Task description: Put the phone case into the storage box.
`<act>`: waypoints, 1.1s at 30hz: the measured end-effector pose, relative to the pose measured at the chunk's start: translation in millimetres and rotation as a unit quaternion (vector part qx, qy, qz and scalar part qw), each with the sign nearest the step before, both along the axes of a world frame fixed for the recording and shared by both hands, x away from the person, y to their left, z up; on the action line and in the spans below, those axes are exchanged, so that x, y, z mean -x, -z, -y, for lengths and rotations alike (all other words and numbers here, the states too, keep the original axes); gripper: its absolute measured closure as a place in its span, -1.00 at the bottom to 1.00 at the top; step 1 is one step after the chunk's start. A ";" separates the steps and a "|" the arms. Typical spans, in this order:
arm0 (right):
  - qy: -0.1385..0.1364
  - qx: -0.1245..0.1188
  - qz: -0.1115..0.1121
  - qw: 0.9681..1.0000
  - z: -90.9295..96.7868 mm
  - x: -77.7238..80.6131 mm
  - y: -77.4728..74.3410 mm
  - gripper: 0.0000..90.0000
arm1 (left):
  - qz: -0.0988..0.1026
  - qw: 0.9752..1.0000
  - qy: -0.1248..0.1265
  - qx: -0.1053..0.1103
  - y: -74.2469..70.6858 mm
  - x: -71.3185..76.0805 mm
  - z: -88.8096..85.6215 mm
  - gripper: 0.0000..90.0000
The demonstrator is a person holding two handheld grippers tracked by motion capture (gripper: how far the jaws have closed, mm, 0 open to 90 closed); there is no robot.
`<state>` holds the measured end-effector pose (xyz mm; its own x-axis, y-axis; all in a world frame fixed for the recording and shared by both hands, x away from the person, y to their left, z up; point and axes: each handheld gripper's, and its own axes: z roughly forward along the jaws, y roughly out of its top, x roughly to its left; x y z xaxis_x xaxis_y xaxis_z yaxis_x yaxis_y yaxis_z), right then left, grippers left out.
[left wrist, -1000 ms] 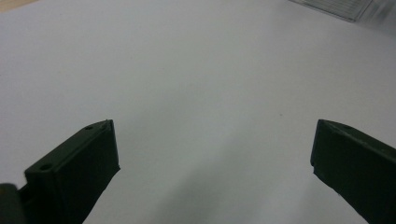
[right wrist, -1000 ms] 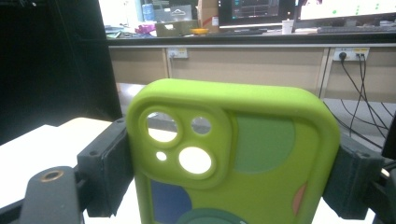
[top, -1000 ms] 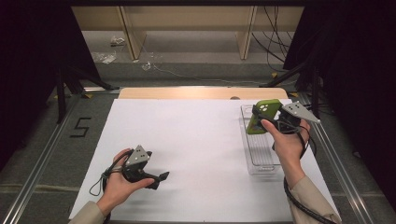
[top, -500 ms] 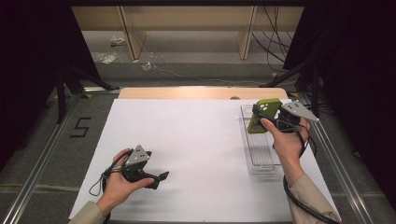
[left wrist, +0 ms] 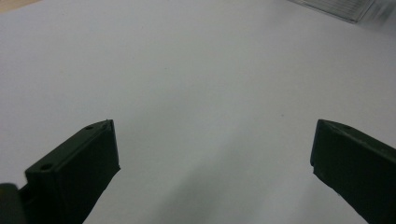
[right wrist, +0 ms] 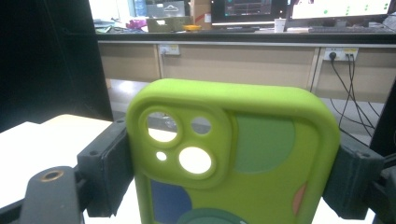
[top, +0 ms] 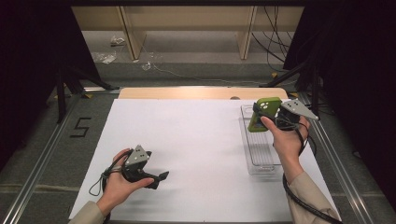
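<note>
So the right gripper [top: 259, 116] has a lime green phone case [top: 263, 114] clamped between its jaws. In the right gripper view you can see it really well: the two black pads press on the case's [right wrist: 233, 154] long edges, one on each side, so the jaws sit fairly wide apart but they're definitely gripping, not just hanging around it. The case stands upright with the camera cutouts at the top, and you can look straight through those holes, so there's no phone inside. Back of it has some darker green, blue and pinkish shapes.

From the high view, the case is held up off the table at the far right, above the far end of a clear plastic tray [top: 259, 161] that lies on the white sheet [top: 196, 140] there. The case isn't touching the tray as far as I can tell.

The left gripper [top: 161, 177] is near the front left, resting low at the white sheet in the person's hand. Its jaws are spread wide with nothing between them; the left gripper view shows just bare white sheet in the gap, with a corner of the tray [left wrist: 336, 8] way off at the top right.
</note>
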<state>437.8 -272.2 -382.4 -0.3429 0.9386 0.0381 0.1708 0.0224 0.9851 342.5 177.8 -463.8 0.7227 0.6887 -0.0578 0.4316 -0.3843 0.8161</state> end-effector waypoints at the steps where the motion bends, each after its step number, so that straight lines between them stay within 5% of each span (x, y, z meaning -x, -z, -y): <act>1: 0.000 0.000 -0.001 1.000 0.2 -0.5 0.1 -0.60 | 0.000 1.000 0.000 0.000 0.1 0.0 -0.1 -0.99; 33: 0.011 0.008 -0.014 1.000 1.8 -17.3 2.9 -0.60 | -0.002 1.000 -0.001 -0.001 1.4 0.1 0.0 -0.99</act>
<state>455.2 -273.9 -385.3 -0.3215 0.9464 0.0318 0.1991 0.0348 0.9794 342.5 177.9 -465.2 0.7213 0.6901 -0.0591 0.4349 -0.3849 0.8141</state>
